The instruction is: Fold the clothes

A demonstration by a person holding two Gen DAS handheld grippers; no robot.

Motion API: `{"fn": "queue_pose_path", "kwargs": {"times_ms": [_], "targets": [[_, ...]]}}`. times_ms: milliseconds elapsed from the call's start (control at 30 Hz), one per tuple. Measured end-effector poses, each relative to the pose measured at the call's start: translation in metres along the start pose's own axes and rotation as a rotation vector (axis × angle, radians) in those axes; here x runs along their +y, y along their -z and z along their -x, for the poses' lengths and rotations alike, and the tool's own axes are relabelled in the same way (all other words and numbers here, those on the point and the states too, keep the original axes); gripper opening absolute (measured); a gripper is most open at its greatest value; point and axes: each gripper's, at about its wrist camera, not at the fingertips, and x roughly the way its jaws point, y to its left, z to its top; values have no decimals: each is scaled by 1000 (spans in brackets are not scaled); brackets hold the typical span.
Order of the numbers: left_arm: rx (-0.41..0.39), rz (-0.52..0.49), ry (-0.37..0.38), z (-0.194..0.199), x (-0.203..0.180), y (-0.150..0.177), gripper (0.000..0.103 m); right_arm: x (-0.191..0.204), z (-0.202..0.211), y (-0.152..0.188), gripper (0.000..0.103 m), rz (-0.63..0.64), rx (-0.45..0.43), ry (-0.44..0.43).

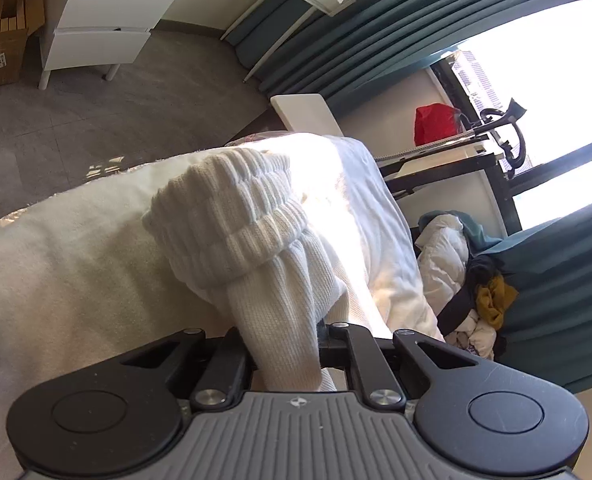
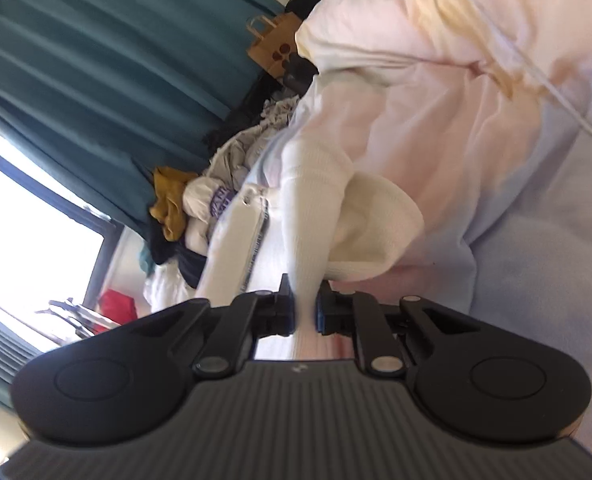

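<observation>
While both grippers, left (image 1: 284, 354) and right (image 2: 305, 312), are clamped on a white ribbed knit sock (image 1: 252, 240) held above the white bedding (image 1: 56, 280), it looks mid-fold to me, so next probably means keeping the cuff roll tight.

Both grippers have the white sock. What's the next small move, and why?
Probably lower it flat onto the white bedding. The left hand-held gripper and right hand-held gripper each pinch the white ribbed sock, whose cuff is doubled over and bunched, so it needs laying out first.
</observation>
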Motion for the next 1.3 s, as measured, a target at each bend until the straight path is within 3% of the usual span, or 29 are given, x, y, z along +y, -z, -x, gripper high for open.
{"fn": "queue_pose_path", "kwargs": {"times_ms": [133,333,567,700,767,800,867,900,967,1033,1200,1300], "targets": [[2,17,10,30,10,-2,9,-5,48,1,12,-34,5,-14],[52,-8,13,51,42,-2,9,-57,118,20,12,-177,58,-2],[111,-37,17,76,81,-3,14,-93,123,30,12,-264,152,70],[109,-32,48,92,90,5,31,-98,120,31,14,-297,160,50],[127,-54,44,103,93,13,34,-100,119,32,14,-309,164,45],[130,-76,28,111,92,19,46,-101,118,33,15,-315,165,42],[89,-160,-3,132,86,35,65,-103,118,33,18,-313,175,40],[67,-203,-18,142,83,43,69,-103,117,33,20,-309,180,43],[37,-271,-26,164,75,61,71,-107,115,34,38,-313,192,46],[8,-321,-24,181,64,77,74,-112,112,35,49,-321,205,46],[-47,-465,-18,197,20,121,74,-123,105,37,49,-339,238,46],[-21,-499,14,180,-14,145,74,-127,103,38,49,-334,242,20]]}}
